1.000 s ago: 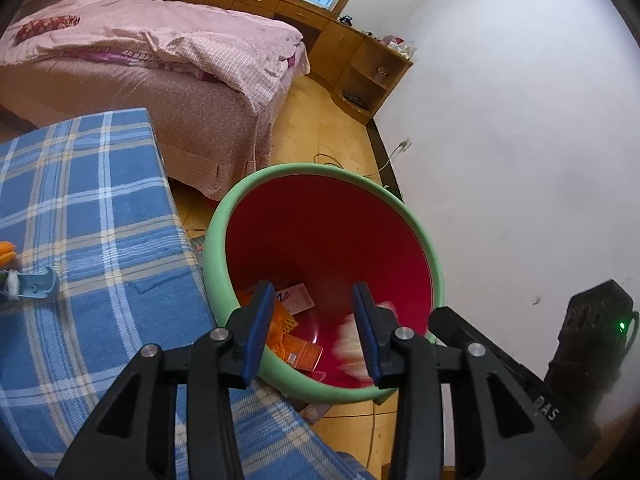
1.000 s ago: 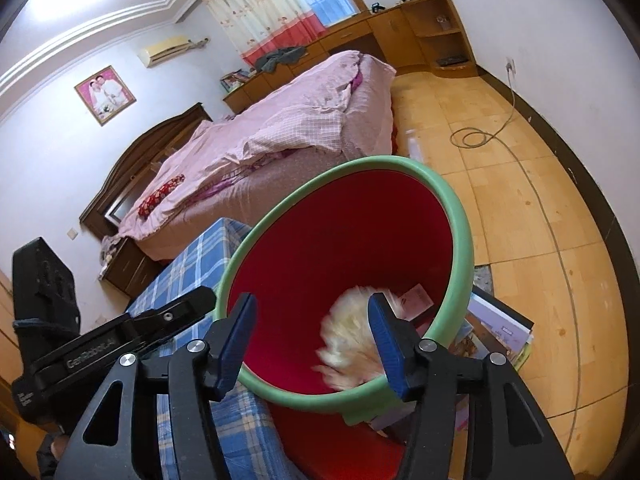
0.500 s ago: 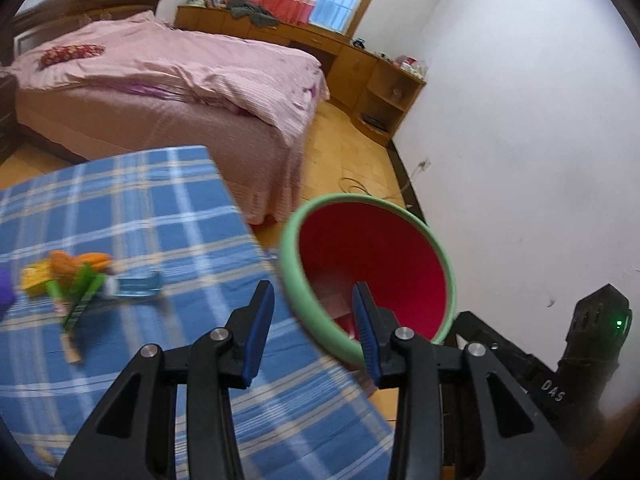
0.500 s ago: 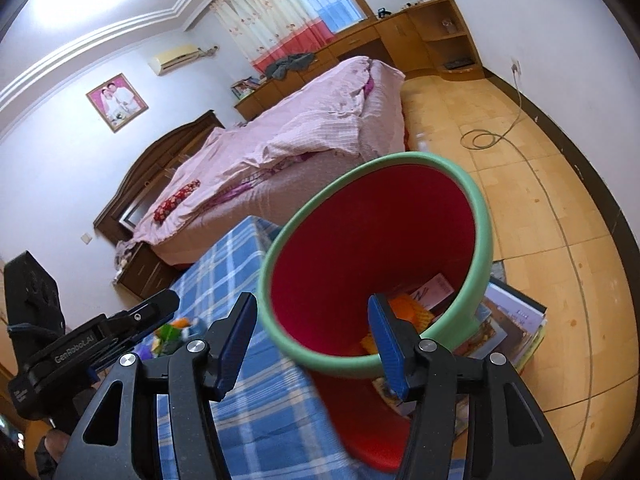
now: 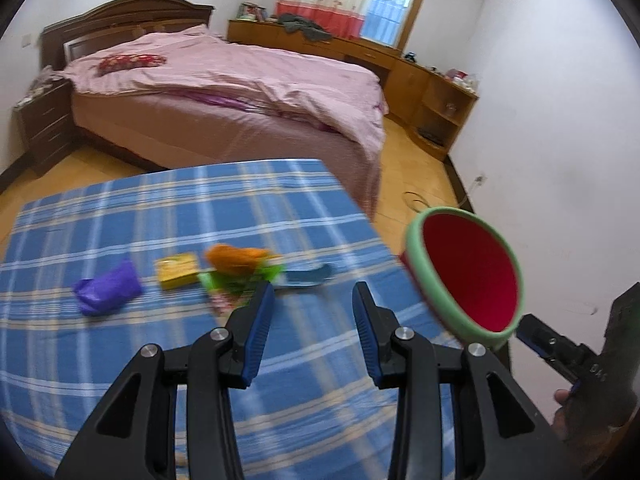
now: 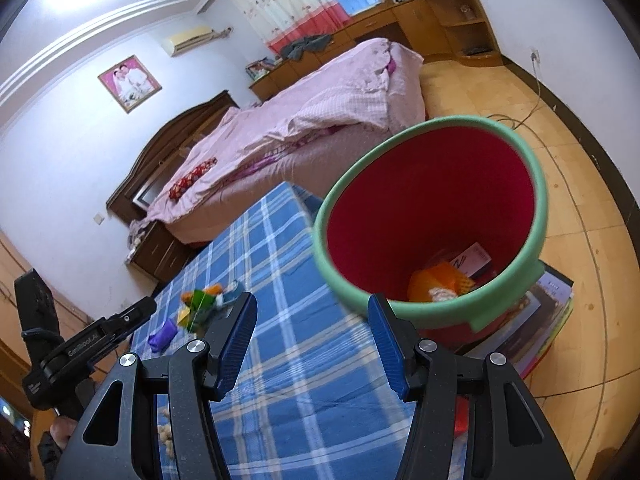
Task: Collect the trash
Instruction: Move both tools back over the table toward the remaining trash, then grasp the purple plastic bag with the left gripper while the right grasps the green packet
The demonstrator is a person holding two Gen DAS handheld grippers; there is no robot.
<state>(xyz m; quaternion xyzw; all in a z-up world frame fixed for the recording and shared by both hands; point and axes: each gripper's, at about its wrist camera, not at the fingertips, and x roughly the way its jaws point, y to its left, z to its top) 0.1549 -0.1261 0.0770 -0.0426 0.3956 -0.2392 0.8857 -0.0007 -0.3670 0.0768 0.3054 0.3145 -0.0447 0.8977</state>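
Plaid worktop [image 5: 120, 220] carries wrappers [image 5: 224, 268] mid-frame; left tool [image 5: 312, 316] and right tool [image 6: 312, 332] gape empty beside bin [image 6: 536, 208].

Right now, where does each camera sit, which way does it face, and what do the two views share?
Left wrist: on the left gripper, looking down over the blue plaid table at the trash pile, bed beyond; its own open, empty jaws show, and the right gripper at the right edge.
Right wrist: on the right gripper, looking into the red bin beside the table; its open, empty jaws show, and the left gripper at the left.
Shared: table, trash pile, bin, pink bed.
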